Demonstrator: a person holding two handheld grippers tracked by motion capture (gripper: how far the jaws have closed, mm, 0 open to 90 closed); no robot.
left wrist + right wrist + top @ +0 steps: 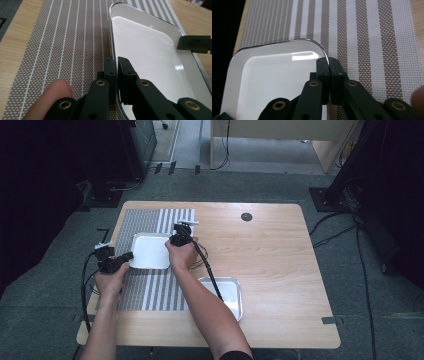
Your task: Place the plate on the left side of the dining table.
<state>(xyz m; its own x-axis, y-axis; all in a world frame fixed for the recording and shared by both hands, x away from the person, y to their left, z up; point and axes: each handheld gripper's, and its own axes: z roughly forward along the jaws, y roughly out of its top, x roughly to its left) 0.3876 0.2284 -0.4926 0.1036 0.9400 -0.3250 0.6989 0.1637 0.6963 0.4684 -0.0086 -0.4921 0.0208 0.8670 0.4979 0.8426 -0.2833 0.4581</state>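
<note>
I have both tongs clamped on the same white tray. In the left gripper view my left gripper (116,65) has its two black jaws pressed together on the tray's (150,57) near rim, one jaw on the outer side and one on the inner side. The rim under the pads is hidden, so I cannot see how deep the bite goes. A fingertip (51,96) comes in at the lower left of that view, blurred and cut off by the edge. Beyond the jaws, at the far side of the tray, a dark block of the other gripper (195,44) shows, cut off at the right edge.

In the right gripper view my right gripper (328,65) is closed in the same way on the rim beside a rounded corner of the tray. The tray's left part runs out of view into darkness there.

From the high view the left gripper (129,255) holds the tray (149,251) at its left edge and the right gripper (172,240) at its right edge, so the tray is between the two tongs. It lies over the striped placemat (155,292); I cannot tell if it touches it. Near my right forearm a metal tray (235,295) lies on the wooden table (280,270), partly covered by the arm and the cable. Farther off, a small dark round spot (246,217) sits on the table; I cannot make out what it is.
</note>
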